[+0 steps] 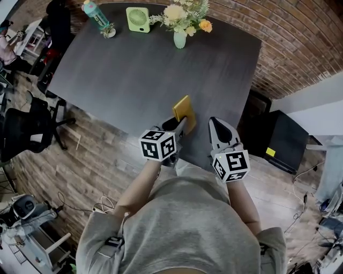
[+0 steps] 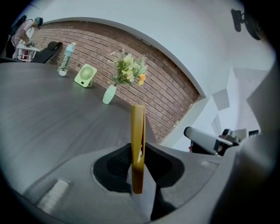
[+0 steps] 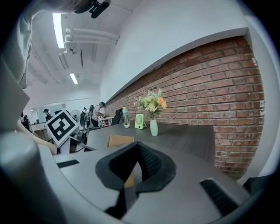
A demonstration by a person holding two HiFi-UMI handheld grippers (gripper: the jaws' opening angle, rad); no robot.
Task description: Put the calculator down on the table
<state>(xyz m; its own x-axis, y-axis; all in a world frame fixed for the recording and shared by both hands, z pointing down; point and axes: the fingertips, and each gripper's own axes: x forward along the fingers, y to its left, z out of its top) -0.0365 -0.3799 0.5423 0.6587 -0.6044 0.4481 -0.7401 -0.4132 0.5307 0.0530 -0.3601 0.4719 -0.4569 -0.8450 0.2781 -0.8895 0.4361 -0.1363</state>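
A flat yellow calculator stands on its edge over the near side of the dark grey table. My left gripper is shut on its lower end. In the left gripper view the calculator rises thin and upright from between the black pads, with the table top beyond it. My right gripper hovers just to the right of the calculator, jaws shut, with nothing in them. From the right gripper view the calculator shows to the left, behind the closed jaw tips.
At the table's far edge stand a vase of flowers, a small green fan and a teal bottle. A black office chair is on the left, a black box on the right by the brick wall.
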